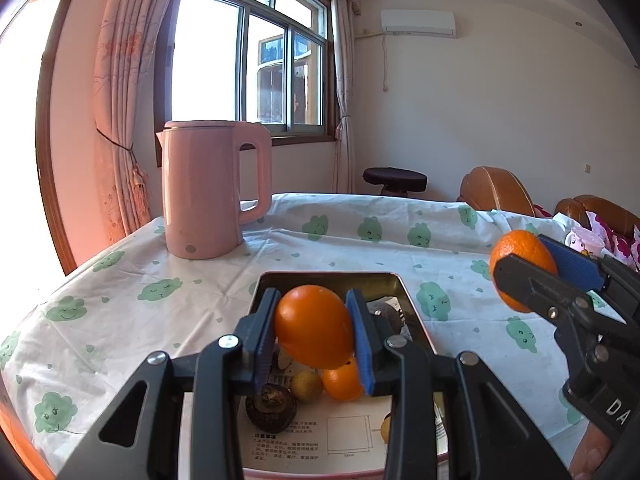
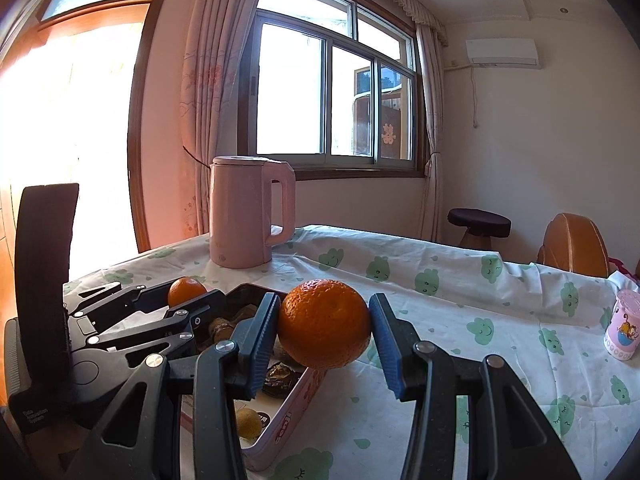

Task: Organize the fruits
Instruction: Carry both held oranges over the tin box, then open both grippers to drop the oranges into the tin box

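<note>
Partly hidden behind the left gripper (image 1: 314,334), the tin (image 1: 332,280) holds half-covered fruit. That gripper clamps a smooth orange (image 1: 312,330) above the tin; the right gripper (image 2: 324,330) clamps a pebbly orange (image 2: 324,322) beside the tin's right edge, both tilted slightly down.

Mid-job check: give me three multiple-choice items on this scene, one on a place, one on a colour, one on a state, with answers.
1. The kettle stands:
A. beyond the tin
B. inside the tin
C. on the stool

2. The kettle's colour:
A. blue
B. pink
C. green

3. The right gripper:
A. is empty
B. holds a cup
C. holds an orange

Answers:
1 A: it stands on the tablecloth behind the tin.
2 B: its body is pink.
3 C: its jaws clamp the rough orange.
</note>
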Demonstrator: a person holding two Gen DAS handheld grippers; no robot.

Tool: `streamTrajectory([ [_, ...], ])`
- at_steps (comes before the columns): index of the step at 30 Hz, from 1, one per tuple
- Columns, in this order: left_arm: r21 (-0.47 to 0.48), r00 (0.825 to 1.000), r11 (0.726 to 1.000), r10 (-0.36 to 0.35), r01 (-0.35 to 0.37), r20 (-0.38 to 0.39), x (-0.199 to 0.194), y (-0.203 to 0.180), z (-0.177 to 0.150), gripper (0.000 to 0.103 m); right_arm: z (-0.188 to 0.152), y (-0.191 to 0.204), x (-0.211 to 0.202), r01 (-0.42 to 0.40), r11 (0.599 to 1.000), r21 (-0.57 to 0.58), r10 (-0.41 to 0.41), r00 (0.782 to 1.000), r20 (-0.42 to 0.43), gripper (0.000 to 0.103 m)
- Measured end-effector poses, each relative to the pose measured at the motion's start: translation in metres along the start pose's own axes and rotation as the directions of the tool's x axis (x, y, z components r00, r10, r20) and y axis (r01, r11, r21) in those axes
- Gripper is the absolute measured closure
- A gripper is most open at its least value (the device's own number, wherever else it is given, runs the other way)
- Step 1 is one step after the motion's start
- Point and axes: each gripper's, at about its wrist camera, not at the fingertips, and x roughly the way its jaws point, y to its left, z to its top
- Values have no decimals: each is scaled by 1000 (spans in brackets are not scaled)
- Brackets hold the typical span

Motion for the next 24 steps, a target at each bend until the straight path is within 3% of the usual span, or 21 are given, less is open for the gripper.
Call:
streamTrajectory([
  [24,-13,996,999,35,-36,-86,14,29,-9,67,-9,31,40,-70,997,-20,68,993,-99,55],
])
